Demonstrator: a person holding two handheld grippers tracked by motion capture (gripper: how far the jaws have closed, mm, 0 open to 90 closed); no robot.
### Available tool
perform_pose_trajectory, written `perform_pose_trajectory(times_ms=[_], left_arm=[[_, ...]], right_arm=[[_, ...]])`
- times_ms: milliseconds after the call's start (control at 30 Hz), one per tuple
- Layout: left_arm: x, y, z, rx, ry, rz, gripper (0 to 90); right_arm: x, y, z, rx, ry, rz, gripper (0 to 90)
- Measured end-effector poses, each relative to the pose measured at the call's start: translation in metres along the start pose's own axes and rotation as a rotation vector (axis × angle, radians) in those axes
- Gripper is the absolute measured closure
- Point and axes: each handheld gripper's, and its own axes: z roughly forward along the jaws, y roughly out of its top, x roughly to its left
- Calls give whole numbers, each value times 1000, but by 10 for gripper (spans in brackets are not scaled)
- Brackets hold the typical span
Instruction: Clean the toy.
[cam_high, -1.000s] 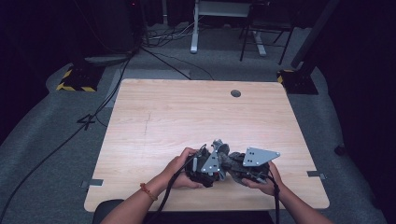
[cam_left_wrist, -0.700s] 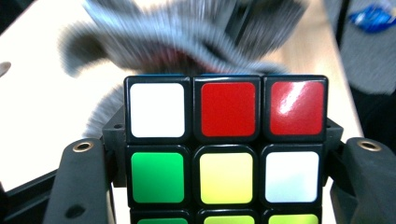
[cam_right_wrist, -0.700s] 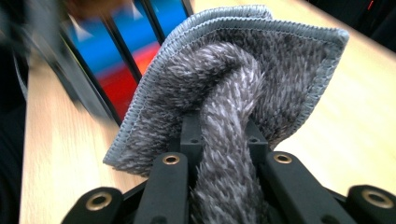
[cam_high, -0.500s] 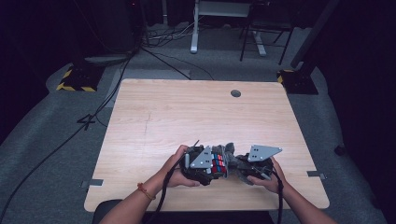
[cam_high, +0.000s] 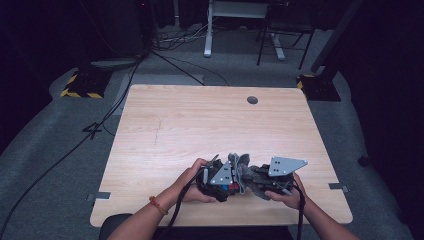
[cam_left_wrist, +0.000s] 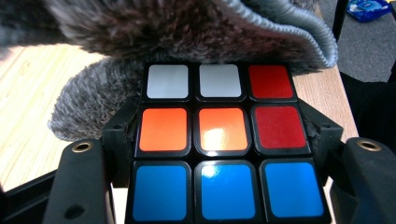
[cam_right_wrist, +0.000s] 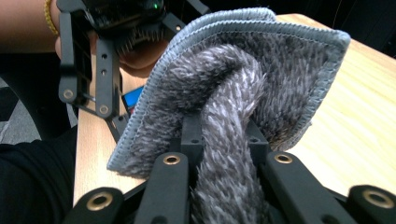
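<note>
Near the front edge of the table (cam_high: 165, 125) in the high view, the left gripper (cam_high: 220, 176) and right gripper (cam_high: 272, 176) meet nose to nose, cube (cam_high: 229, 187) on the left, grey cloth (cam_high: 246, 172) bunched between them. Along the left gripper view, jaws are clamped on the cube's (cam_left_wrist: 217, 140) two sides, cloth (cam_left_wrist: 187, 28) draped directly beyond its far face, touching. Along the right gripper view, jaws are pinched tight on a fold of the cloth (cam_right_wrist: 233, 107), its free flap lying toward the left gripper (cam_right_wrist: 100, 60), so the wipe runs that way; count: one cube, one cloth, two grippers.
</note>
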Motion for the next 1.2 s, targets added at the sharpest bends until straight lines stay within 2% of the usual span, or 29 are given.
perform_pose_trajectory(times_ms=[67, 133, 233, 367, 467, 567, 633, 700, 800, 867, 933, 967, 1033, 1100, 1167, 1200], left_arm=[[1, 0, -3, -20, 7, -6, 331], [4, 1, -7, -48, -3, -26, 331], [6, 0, -12, -70, 1, -41, 332], [8, 0, -14, -80, 2, -43, 331], [6, 0, -13, -65, 2, -33, 332], [3, 1, -7, -39, -5, -17, 332], [1, 3, -5, -35, -15, -7, 332], [0, 4, -6, -40, -9, 2, 332], [4, 4, -12, -87, -23, -29, 332], [5, 4, -16, -102, -9, -34, 332], [6, 4, -18, -107, -2, -41, 332], [8, 4, -19, -102, 3, -36, 332], [11, 2, -21, -119, -13, -63, 332], [12, 1, -22, -113, -12, -58, 332], [11, 1, -18, -84, -5, -43, 332], [9, 0, -16, -70, -12, -36, 332]], right_arm=[[-1, -3, 2, 19, -11, -2, 774], [1, -7, 7, 71, -27, -32, 774], [1, -15, 16, 127, -25, -31, 774], [-1, -20, 22, 149, -11, -8, 774], [0, -16, 20, 139, -29, -27, 774], [-1, -6, 8, 59, -28, -8, 774], [0, 0, 1, 22, -47, -22, 774], [2, 0, 2, 39, -61, -41, 774], [-1, -7, 12, 96, -72, -38, 774], [-3, -12, 18, 130, -73, -36, 774], [-2, -15, 21, 141, -47, -35, 774], [0, -15, 21, 141, -40, -34, 774], [4, -13, 19, 138, -31, -56, 775], [5, -11, 15, 123, -24, -56, 774], [3, -8, 7, 67, 1, -34, 774], [3, -5, 4, 49, -1, -34, 773]])
